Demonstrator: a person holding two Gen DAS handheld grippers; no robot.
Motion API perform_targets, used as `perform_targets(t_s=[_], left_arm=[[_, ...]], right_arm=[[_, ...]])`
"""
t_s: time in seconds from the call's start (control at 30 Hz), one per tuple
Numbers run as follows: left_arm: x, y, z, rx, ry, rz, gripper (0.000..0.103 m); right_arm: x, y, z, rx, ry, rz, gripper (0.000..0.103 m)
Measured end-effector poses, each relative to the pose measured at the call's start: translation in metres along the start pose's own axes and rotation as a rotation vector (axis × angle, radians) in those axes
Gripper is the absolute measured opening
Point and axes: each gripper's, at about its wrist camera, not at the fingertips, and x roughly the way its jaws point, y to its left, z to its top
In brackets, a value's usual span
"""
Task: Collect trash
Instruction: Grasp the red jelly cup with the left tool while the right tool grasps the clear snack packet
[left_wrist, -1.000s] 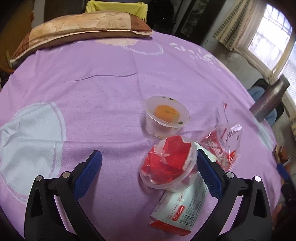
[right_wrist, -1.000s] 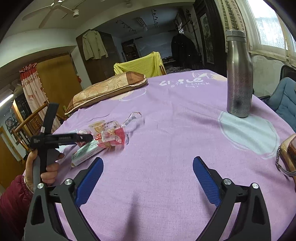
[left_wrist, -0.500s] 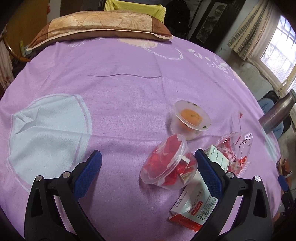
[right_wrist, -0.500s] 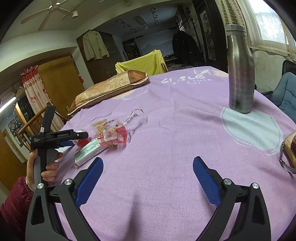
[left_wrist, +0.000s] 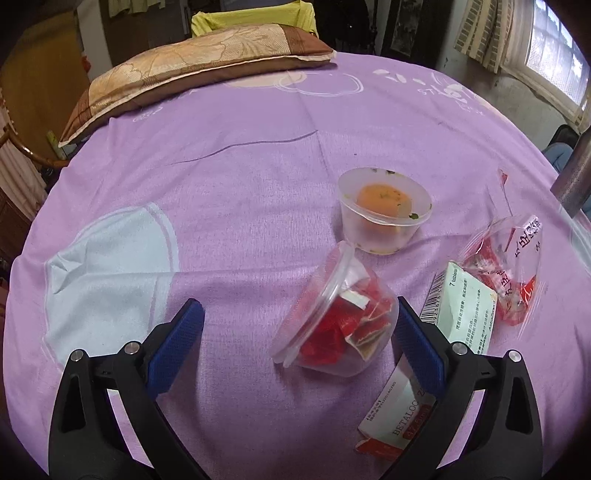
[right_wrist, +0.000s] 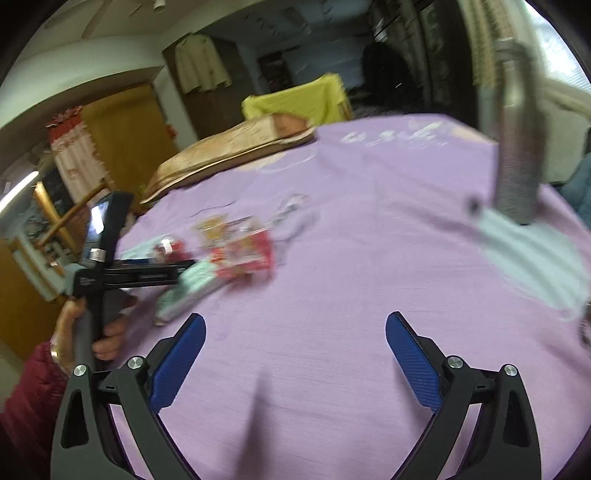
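In the left wrist view, the left gripper (left_wrist: 295, 325) hangs low over the desk covered in a purple cloth (left_wrist: 240, 177), its blue-padded fingers (left_wrist: 177, 347) spread wide and holding nothing. The clear plastic cup stuffed with red wrappers (left_wrist: 334, 321), upright a second ago, now lies tipped on its side between the fingers, its base against the right pad. Just behind it stands a frosted plastic cup with orange residue (left_wrist: 384, 210); to the right lie a white and red medicine box (left_wrist: 461, 317) and a crumpled clear bag with red print (left_wrist: 509, 266). The tipped cup looks harder to pinch cleanly, so the grasp probably needs re-aligning.

In the right wrist view, now motion-blurred where it was sharp half a second ago, the right gripper (right_wrist: 295, 350) swings over bare cloth, fingers wide apart and empty. The trash cluster (right_wrist: 236, 251) sits left of it, beside the person's hand (right_wrist: 99, 328) on the other tool. A grey metal bottle (right_wrist: 517, 162) stands far right.
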Motion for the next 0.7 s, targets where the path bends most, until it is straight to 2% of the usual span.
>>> perform_targets(t_s=[0.2,0.3,0.47,0.5,0.6,0.67,0.7], left_arm=[[0.0,-0.001,-0.001,-0.002,-0.004,0.008,0.097],[0.0,0.0,-0.001,-0.001,-0.004,0.007,0.097],[0.0,0.0,-0.001,-0.001,-0.004,0.007,0.098],[0.0,0.0,-0.001,-0.001,-0.004,0.007,0.098],[0.0,0.0,-0.001,-0.001,-0.004,0.008,0.098],[0.0,0.0,-0.001,-0.003,-0.003,0.009,0.098],[0.0,0.0,-0.001,-0.003,-0.003,0.009,0.098]], right_arm=[[0.036,0.018,0.032,0.004,0.046,0.042,0.096],[0.068,0.024,0.053,0.047,0.1,0.091,0.096],[0.113,0.024,0.066,0.106,0.19,0.119,0.093],[0.117,0.022,0.067,0.1,0.194,0.109,0.088],[0.108,-0.002,0.073,0.103,0.103,-0.106,0.084],[0.093,-0.019,0.078,0.146,0.032,-0.163,0.085],[0.087,-0.024,0.08,0.16,0.011,-0.164,0.085]])
